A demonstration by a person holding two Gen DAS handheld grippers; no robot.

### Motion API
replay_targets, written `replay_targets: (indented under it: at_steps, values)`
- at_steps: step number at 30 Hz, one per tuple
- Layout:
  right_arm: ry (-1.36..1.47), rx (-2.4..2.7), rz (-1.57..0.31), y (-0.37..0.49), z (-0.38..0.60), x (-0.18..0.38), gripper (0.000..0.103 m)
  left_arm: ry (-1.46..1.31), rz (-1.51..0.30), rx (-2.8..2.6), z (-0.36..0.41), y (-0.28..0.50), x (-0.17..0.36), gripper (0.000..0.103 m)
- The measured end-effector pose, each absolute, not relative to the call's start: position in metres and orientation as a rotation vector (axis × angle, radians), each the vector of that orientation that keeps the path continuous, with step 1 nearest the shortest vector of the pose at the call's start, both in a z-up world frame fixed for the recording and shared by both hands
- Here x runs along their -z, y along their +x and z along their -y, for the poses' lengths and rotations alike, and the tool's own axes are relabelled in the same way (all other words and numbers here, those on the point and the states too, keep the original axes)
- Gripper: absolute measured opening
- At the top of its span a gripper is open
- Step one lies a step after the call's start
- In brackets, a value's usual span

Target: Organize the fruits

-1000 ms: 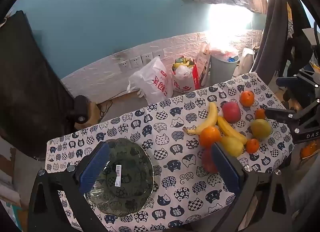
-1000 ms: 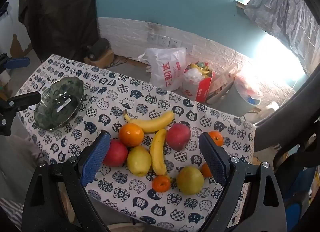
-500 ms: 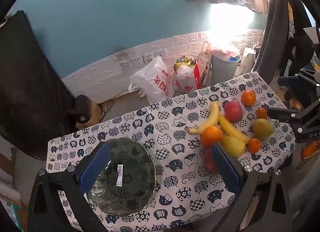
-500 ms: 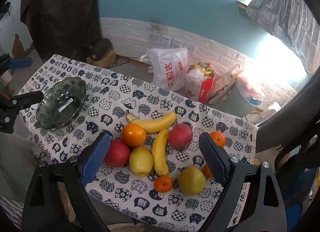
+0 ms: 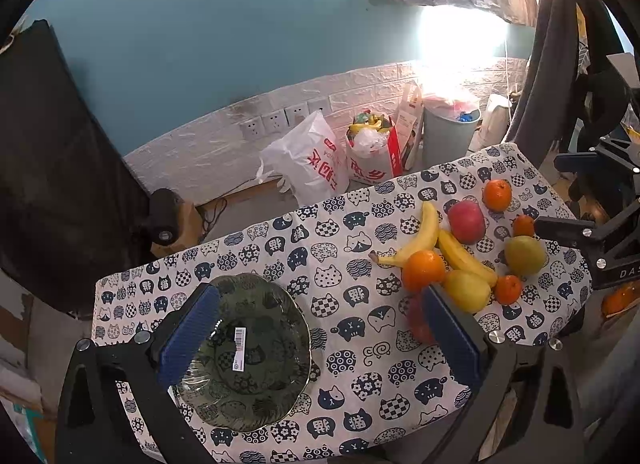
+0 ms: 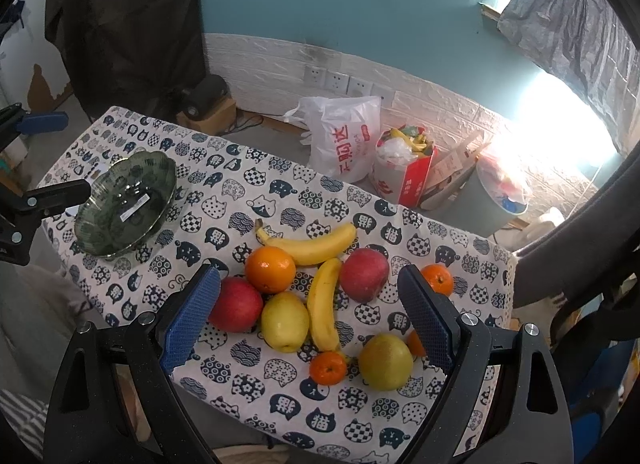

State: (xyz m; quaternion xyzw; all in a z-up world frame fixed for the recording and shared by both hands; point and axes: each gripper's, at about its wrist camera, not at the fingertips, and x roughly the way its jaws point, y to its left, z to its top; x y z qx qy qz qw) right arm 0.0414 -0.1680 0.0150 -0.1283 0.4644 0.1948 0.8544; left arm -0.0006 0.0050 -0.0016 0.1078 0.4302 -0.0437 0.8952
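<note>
Fruit heaped at one end, glass bowl empty at the other

Fruit lay clustered on the cat-print tablecloth [image 6: 280,200], well apart from the green glass bowl [image 6: 124,204] at the cloth's opposite end. Relative to the bowl, the nearest pieces were a red apple [image 6: 236,304] and a large orange [image 6: 270,269], touching each other. Just beyond the orange lay a banana [image 6: 312,246] with its stem toward the bowl, and a second banana [image 6: 324,308] ran crosswise to it, flanked by a yellow pear [image 6: 285,322] and another red apple [image 6: 364,274]. Farther still from the bowl sat a green-yellow pear [image 6: 385,362], a small tangerine [image 6: 328,368] just beside it, and another tangerine [image 6: 438,278] near the cloth's far edge. The bowl held no fruit; a white barcode sticker [image 5: 239,348] showed on its glass.

Both tools hovered above the table holding nothing. The left gripper [image 5: 320,340] stood wide open over the bowl end, the right gripper [image 6: 310,318] wide open over the fruit pile. Past the table from the bowl, a white shopping bag [image 6: 344,140] sat on the floor against the wall.
</note>
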Motion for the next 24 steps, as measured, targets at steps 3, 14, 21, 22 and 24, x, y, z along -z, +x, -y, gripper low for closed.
replay_targets:
  at_steps: [3, 14, 21, 22, 24]
  values:
    - [-0.268, -0.41, -0.978, 0.0411, 0.1676, -0.0154, 0.089, 0.224, -0.892, 0.089, -0.0046, -0.0006, 0.0018, 0.102]
    - [-0.272, -0.409, -0.973, 0.0402, 0.1674, -0.0161, 0.089, 0.229, -0.897, 0.087, -0.0036, -0.0001, 0.0042, 0.102]
    - [-0.269, -0.41, -0.977, 0.0402, 0.1672, -0.0166, 0.089, 0.233, -0.899, 0.087, -0.0026, -0.0007, 0.0053, 0.102]
    - [-0.268, -0.411, -0.976, 0.04, 0.1672, -0.0165, 0.089, 0.233, -0.899, 0.086, -0.0025, -0.0008, 0.0054, 0.102]
    - [-0.262, -0.413, -0.977, 0.04, 0.167, -0.0164, 0.089, 0.234, -0.897, 0.086, -0.002, -0.0013, 0.0058, 0.102]
